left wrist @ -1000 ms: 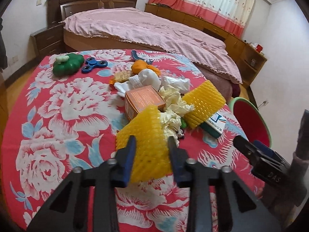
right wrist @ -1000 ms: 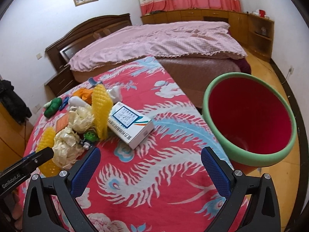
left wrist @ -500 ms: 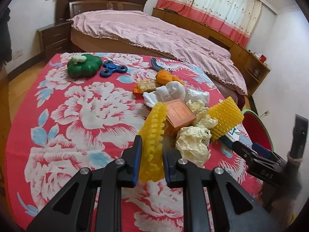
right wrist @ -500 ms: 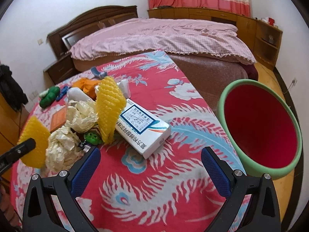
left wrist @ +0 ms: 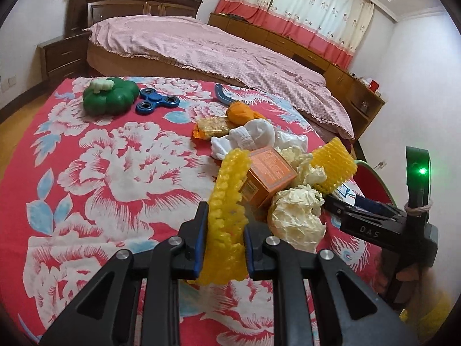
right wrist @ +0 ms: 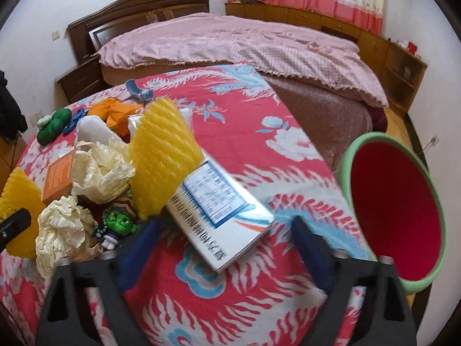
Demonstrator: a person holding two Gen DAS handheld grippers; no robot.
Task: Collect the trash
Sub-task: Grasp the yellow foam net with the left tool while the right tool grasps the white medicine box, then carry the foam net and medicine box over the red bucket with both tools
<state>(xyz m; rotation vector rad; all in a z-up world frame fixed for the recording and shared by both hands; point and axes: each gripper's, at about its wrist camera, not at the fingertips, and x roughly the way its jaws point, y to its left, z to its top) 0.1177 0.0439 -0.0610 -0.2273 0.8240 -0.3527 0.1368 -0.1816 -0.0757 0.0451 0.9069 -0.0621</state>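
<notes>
Squeezing hard now, the left tongs (left wrist: 224, 240) have clamped the yellow foam-net fruit sleeve (left wrist: 227, 216) into a narrow, folded strip, where a second ago their blue pads only bracketed it loosely and the sleeve stood wide between them. That makes the first piece of trash look secured, though it still sits low over the table with the red floral cloth (left wrist: 95, 178) and has not been carried anywhere. The right tongs (right wrist: 224, 240) stand wide apart and have closed in on the white and blue printed cardboard box (right wrist: 219, 216), which now lies between their tips without visible contact. A second yellow foam sleeve (right wrist: 161, 155) leans on that box, beside crumpled cream paper balls (right wrist: 100, 170). The red bin with the green rim (right wrist: 400, 207) waits just off the table edge to the right, so the likely next step is lifting the gripped sleeve across to it.
</notes>
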